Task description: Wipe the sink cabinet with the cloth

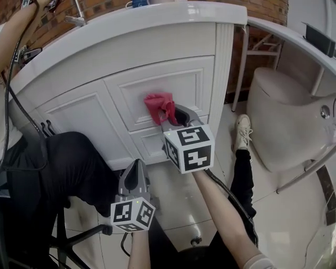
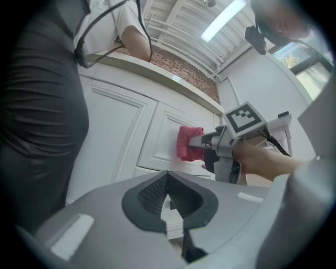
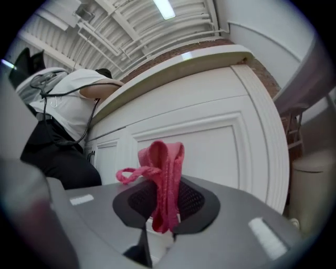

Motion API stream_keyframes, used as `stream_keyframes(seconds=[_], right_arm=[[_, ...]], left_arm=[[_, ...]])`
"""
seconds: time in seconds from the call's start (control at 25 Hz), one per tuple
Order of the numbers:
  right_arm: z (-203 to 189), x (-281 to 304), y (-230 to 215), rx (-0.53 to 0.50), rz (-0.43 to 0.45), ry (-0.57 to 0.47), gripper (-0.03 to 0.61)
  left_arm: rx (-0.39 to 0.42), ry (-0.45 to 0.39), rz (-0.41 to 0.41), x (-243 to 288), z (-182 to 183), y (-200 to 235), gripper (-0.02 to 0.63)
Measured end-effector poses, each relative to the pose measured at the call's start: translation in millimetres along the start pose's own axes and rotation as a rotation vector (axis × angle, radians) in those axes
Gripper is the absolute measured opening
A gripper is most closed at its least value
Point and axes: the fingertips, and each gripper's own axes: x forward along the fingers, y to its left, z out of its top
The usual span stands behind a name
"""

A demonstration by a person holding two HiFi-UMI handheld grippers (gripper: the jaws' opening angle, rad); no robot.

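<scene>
At the far left a second person (image 1: pixel 68 163) in dark trousers and a white top stands close against the white sink cabinet (image 1: pixel 173 50), with an arm resting on its countertop. A dark cable hangs down beside them.

Just right of that person, low over the pale tiled floor (image 1: pixel 294 220), is the left hand-held gripper (image 1: pixel 137 169). It points up toward the cabinet front but stays apart from it. In its own view the left hand-held gripper (image 2: pixel 168 202) has its jaws pressed together along a zigzag seam, with nothing between them.

Higher and further right is the right hand-held gripper (image 1: pixel 170 120), its marker cube facing the camera. Its jaws pinch a reddish-pink cloth (image 1: pixel 157 104). The left gripper view shows the cloth (image 2: pixel 188 143) bunched against the raised panel of a cabinet door, near the cabinet's right end. In the right gripper view the cloth (image 3: pixel 163 173) rises in a folded bundle from the closed jaws of the right hand-held gripper (image 3: pixel 163 213), and one loose loop flops to the left.

Right of the cabinet corner, a white shoe (image 1: pixel 242 128) on a dark-trousered leg rests on the floor. A white toilet (image 1: pixel 283 121) fills the far right, and a red brick wall (image 1: pixel 105 8) runs behind the countertop.
</scene>
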Motion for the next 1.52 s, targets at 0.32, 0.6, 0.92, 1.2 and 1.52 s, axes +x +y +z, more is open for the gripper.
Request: stream_keyframes(seconds=[0.32,0.6,0.92,1.2,1.52], right_arm=[[-7,-60,-158,0.089,-0.291,-0.022,0.064],[2,-78,-139,0.127,-0.272,-0.101,0.063],[-36,26,100,0.017,0.181,-0.050,0.063],[-64,34,71,-0.024,0.119,-0.006,0.064],[-52,-30,-90,0.053,-0.167,-0.075,0.063]], left_arm=[[0.018,0.030,-0.059,18,-20,-50,0.014],[0.053,0.031,-0.049,23,-24,-44,0.014],[0.029,0.078,0.012,-1,-47,11,0.015],[-0.022,0.043,0.106,1,-48,54,0.015],[-0.005,0.037,0.047,35,-60,2,0.015]])
